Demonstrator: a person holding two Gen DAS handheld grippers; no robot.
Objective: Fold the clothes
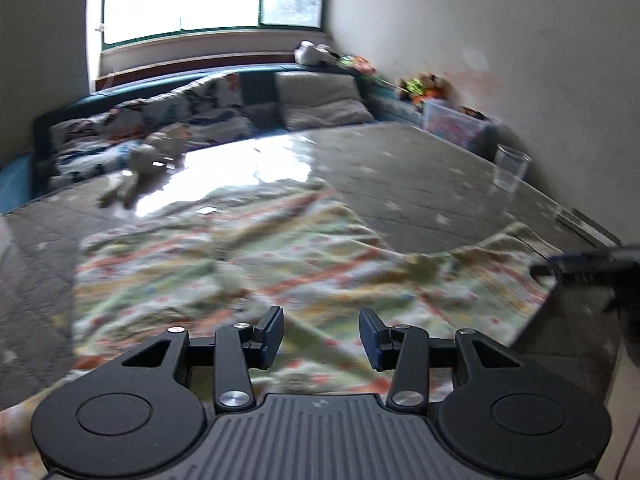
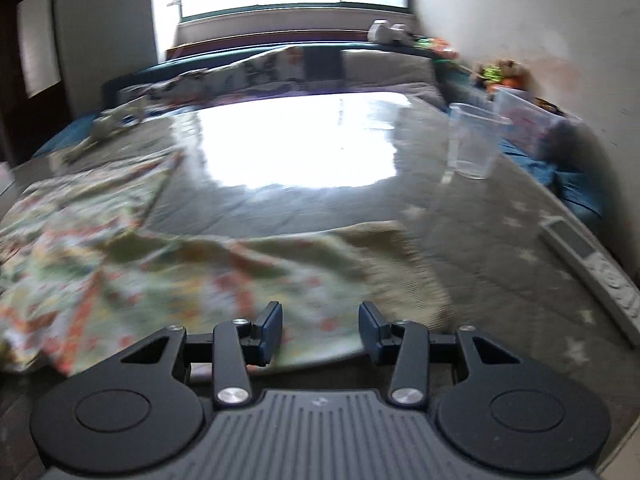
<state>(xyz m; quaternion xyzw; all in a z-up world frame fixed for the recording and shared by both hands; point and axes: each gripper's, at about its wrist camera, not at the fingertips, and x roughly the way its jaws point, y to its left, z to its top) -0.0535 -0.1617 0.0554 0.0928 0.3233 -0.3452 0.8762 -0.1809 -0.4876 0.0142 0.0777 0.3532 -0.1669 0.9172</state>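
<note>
Both the left tool (image 1: 321,338) and right tool (image 2: 320,332) are spread wide, grasping nothing, above the patterned garment (image 1: 248,264) crumpled on the tabletop (image 1: 420,184). Only the right view shows the remote (image 2: 592,276) beside it.

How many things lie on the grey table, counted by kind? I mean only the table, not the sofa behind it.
Patterned garment: 1
Clear plastic cup: 1
Small pale crumpled cloth at the far left: 1
White remote-like bar at the right edge: 1
Total: 4
Both claws, left and right, hang open over the garment.
</note>
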